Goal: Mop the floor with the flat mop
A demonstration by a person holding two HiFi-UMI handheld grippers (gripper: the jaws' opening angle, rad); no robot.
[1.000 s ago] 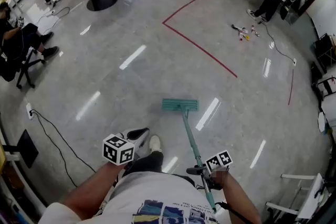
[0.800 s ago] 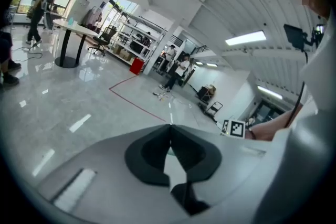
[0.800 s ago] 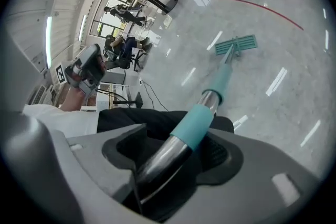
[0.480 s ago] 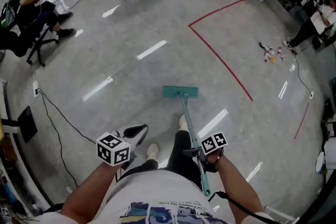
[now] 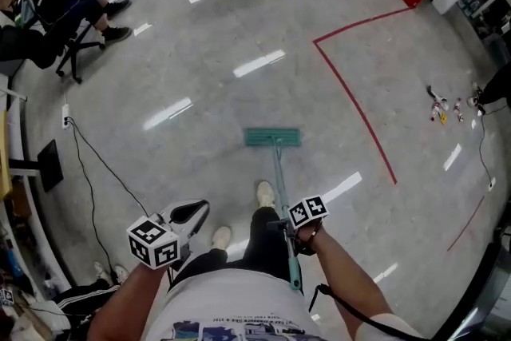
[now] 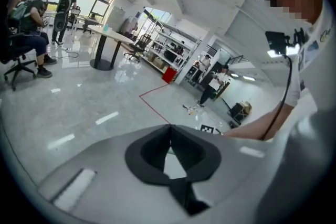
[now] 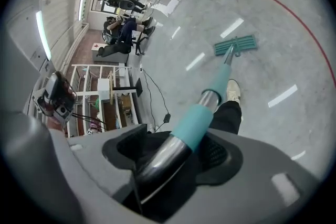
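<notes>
Grey polished floor point(image 5: 200, 52) lies open all round the teal mop head point(image 5: 273, 137), which sits flat ahead of the person's shoes point(image 5: 264, 193), with a red tape line point(image 5: 359, 120) off to the right; the right gripper point(image 5: 289, 234) holds the mop handle point(image 5: 279, 180) by the hip, and the left gripper point(image 5: 188, 213) is out to the side, apart from it. Seen in the left gripper view, its jaws meet at the tips with nothing between them. Seen in the right gripper view, the jaws clamp the handle's bare metal below a teal sleeve point(image 7: 197, 120), the pole slanting down to the mop head.
</notes>
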